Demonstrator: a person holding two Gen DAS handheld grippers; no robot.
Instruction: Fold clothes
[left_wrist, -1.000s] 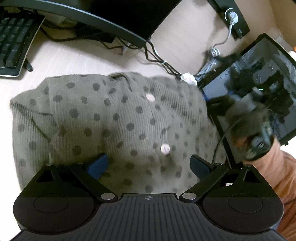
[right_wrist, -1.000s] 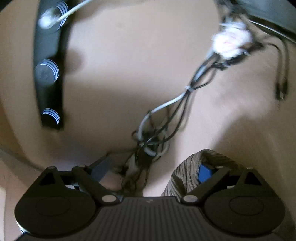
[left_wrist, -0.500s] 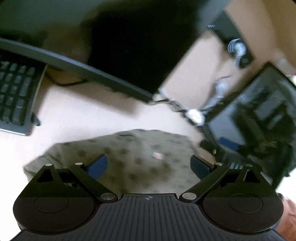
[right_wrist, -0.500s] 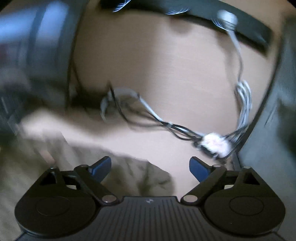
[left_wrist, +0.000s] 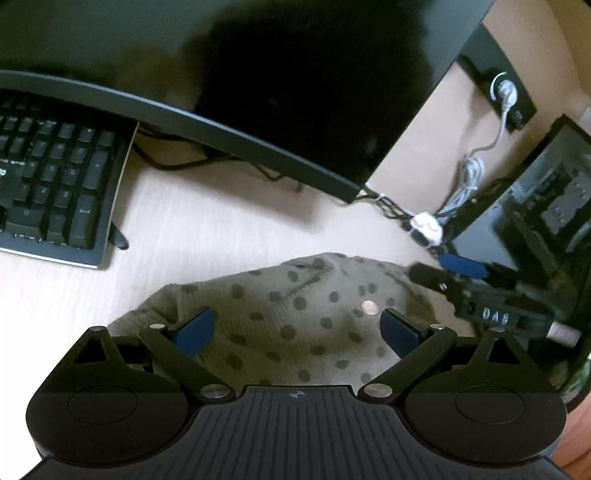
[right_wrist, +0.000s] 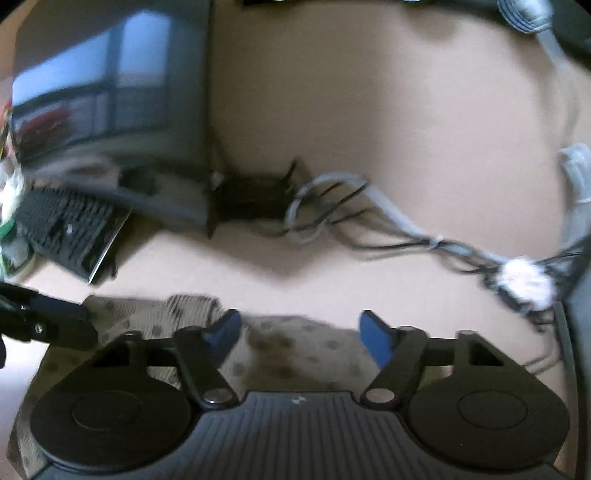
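An olive knitted garment (left_wrist: 295, 314) with dark dots and pink buttons lies folded on the pale desk. My left gripper (left_wrist: 297, 328) hovers over its near part, open, with nothing pressed between its blue pads. In the right wrist view the garment (right_wrist: 295, 354) lies under my right gripper (right_wrist: 299, 336). Its jaws are closing, the cloth lies below the gap, and the pads do not press on it. The right gripper (left_wrist: 495, 310) also shows at the garment's right edge in the left wrist view, and the left gripper (right_wrist: 48, 321) at the left edge of the right wrist view.
A dark monitor (left_wrist: 258, 92) stands behind the garment, with a black keyboard (left_wrist: 55, 192) to the left. A cable bundle with a white tie (left_wrist: 426, 225) runs to a power strip (left_wrist: 506, 92). A glass-sided computer case (left_wrist: 535, 206) stands at the right.
The left view has tilted up, so the garment sits lower in the picture. My right gripper rolled upright, swung over the garment's right edge and narrowed its jaws; cloth no longer hangs on its right finger.
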